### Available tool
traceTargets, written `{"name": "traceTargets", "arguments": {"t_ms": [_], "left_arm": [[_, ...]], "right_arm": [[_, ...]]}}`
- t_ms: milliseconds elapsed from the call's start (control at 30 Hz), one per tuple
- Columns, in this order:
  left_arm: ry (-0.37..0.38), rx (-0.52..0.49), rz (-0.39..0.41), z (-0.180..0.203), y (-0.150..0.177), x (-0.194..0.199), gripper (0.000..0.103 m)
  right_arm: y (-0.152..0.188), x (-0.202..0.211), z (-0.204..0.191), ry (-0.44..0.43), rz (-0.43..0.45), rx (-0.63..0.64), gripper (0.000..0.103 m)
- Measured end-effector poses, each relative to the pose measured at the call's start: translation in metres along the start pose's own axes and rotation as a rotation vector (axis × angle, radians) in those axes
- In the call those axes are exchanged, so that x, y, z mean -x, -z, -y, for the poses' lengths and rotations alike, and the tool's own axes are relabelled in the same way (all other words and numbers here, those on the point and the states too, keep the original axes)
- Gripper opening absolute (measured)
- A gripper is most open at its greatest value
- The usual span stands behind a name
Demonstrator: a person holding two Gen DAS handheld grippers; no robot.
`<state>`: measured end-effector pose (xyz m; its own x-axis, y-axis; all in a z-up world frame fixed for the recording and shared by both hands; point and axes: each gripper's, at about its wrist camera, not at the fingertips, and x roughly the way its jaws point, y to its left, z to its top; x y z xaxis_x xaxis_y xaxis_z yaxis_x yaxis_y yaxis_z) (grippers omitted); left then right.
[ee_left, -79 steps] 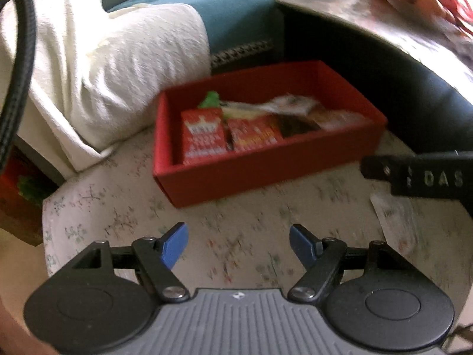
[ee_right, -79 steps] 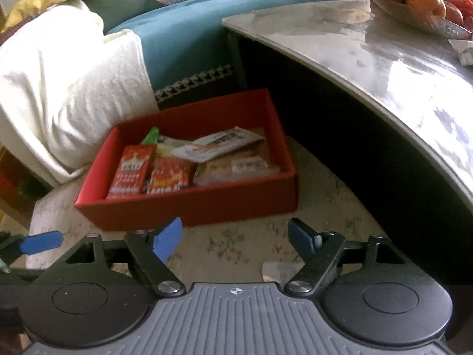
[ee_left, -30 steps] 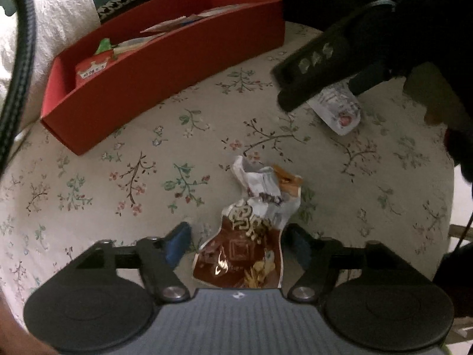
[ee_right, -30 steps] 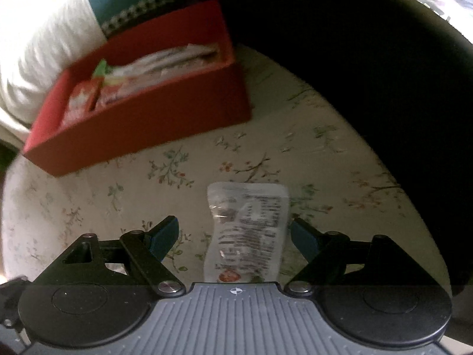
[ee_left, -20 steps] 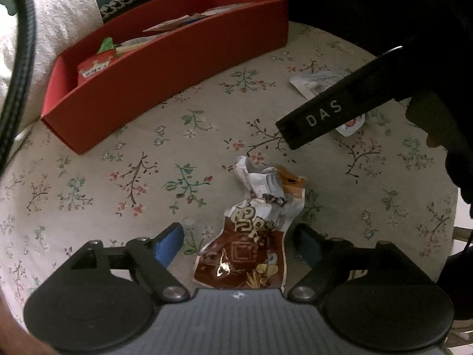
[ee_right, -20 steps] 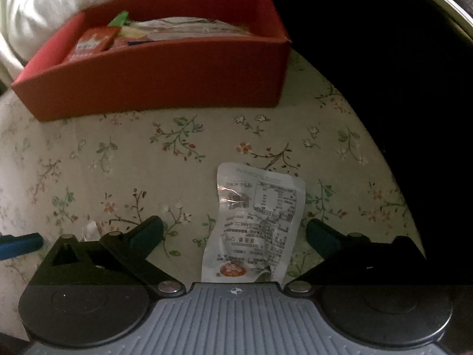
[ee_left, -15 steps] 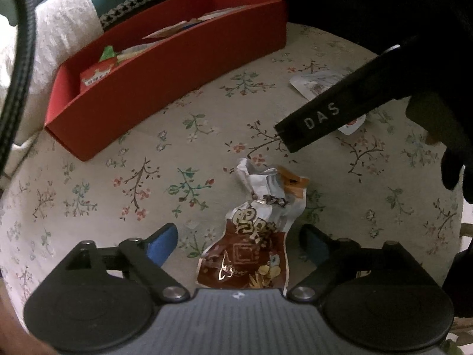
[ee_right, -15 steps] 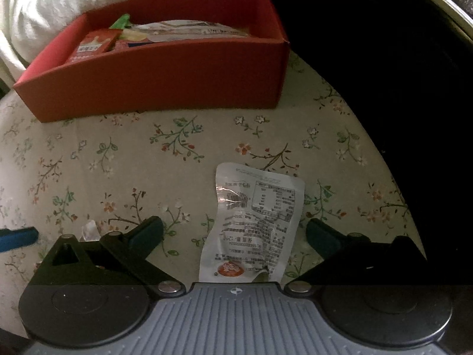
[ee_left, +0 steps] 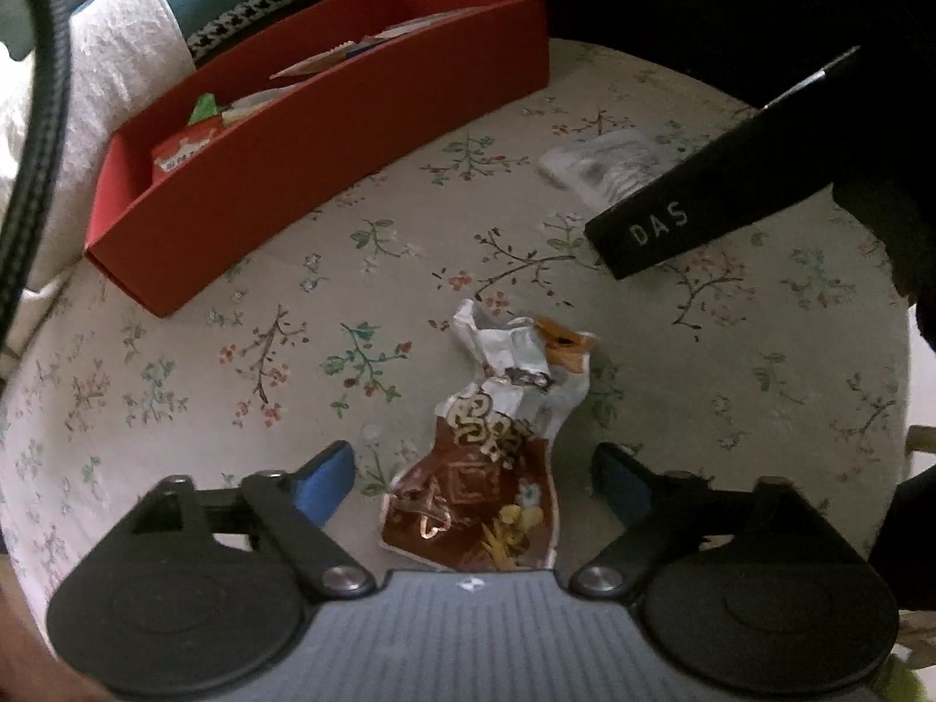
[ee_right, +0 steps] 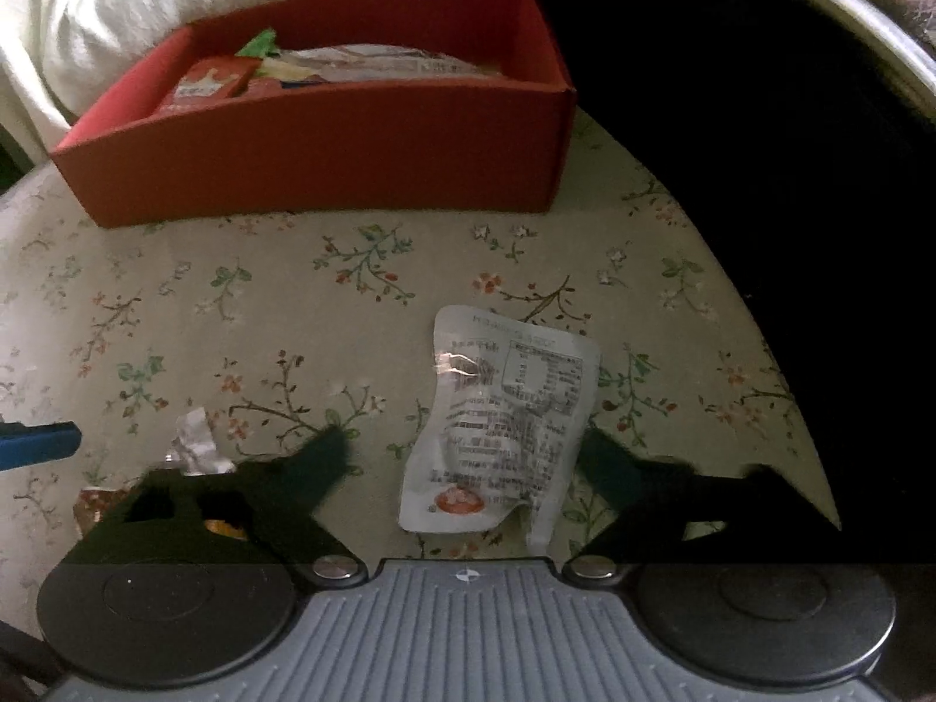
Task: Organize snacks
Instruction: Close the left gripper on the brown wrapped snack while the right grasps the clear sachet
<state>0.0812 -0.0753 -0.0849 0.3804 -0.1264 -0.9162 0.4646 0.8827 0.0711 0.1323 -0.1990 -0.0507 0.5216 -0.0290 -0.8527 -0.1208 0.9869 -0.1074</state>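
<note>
A crumpled brown snack packet (ee_left: 485, 468) lies on the floral cloth between the fingers of my open left gripper (ee_left: 474, 482), which straddles its near end. A white printed snack packet (ee_right: 503, 421) lies flat between the fingers of my open right gripper (ee_right: 462, 456); it also shows in the left wrist view (ee_left: 602, 167), partly behind the right gripper's body (ee_left: 702, 216). A red box (ee_right: 327, 134) holding several snack packets stands behind both; it also shows in the left wrist view (ee_left: 327, 134). The brown packet's end (ee_right: 193, 444) shows at the right view's lower left.
The floral cloth (ee_left: 292, 351) covers a round surface whose edge curves at right. A dark table side (ee_right: 760, 117) rises to the right. A white towel (ee_left: 111, 58) and teal cushion lie behind the box. A left fingertip (ee_right: 35, 444) shows at the right view's left edge.
Both grippers came down from facing the box to the cloth, each settling open around a packet. In the last half second both views shifted only slightly.
</note>
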Motion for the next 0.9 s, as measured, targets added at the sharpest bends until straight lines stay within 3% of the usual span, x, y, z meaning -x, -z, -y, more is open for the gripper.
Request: {"name": "traceTargets", "arguments": {"t_ms": [67, 333, 600, 900], "left_arm": [[0.038, 0.009, -0.001, -0.001, 0.0, 0.004, 0.05], [-0.009, -0.012, 0.007, 0.004, 0.002, 0.009, 0.049], [-0.021, 0.019, 0.013, -0.005, -0.001, 0.011, 0.048], [-0.09, 0.089, 0.003, -0.022, 0.005, 0.011, 0.048]], "right_arm": [[0.002, 0.005, -0.003, 0.013, 0.009, 0.008, 0.068], [0.004, 0.015, -0.007, -0.005, 0.019, 0.01, 0.066], [-0.004, 0.025, 0.009, -0.026, 0.058, -0.062, 0.066], [-0.001, 0.021, 0.005, -0.03, 0.04, -0.041, 0.066]]}}
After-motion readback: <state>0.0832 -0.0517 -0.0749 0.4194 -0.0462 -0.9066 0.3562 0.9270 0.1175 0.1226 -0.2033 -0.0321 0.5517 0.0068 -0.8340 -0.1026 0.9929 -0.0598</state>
